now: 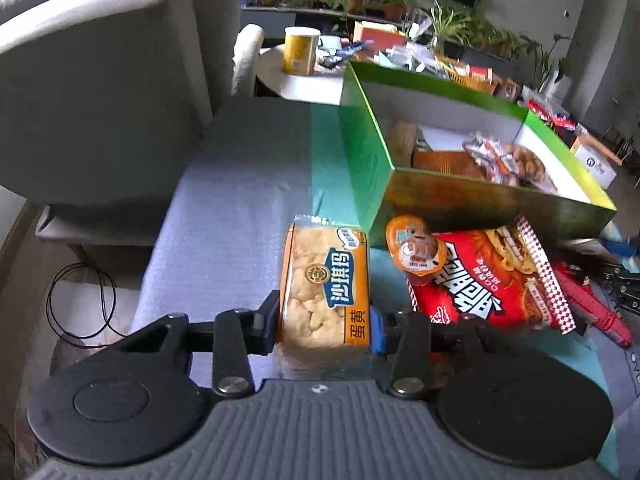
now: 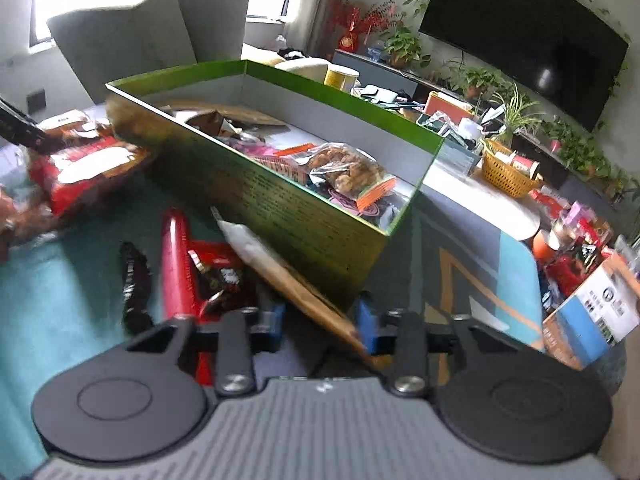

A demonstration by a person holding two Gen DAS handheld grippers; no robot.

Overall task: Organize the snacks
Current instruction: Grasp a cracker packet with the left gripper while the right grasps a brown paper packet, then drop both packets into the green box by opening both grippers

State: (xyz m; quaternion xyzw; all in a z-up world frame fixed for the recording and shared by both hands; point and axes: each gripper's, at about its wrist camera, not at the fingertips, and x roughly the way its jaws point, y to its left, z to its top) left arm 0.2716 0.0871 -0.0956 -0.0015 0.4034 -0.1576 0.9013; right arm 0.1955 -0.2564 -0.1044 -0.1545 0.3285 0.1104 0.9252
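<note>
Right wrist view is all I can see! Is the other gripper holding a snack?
Observer: Yes, the left gripper is shut on a yellow pastry packet with an orange label.
Operator: What's beside it?
Observer: A red snack bag, with a small orange jelly cup lying on its corner.
Operator: Is the packet in the box?
Observer: No, its far end points at the green box corner, outside it.

Jelly cup (image 1: 415, 249) lies on snack bag (image 1: 490, 278) before box (image 1: 460, 196).
</note>
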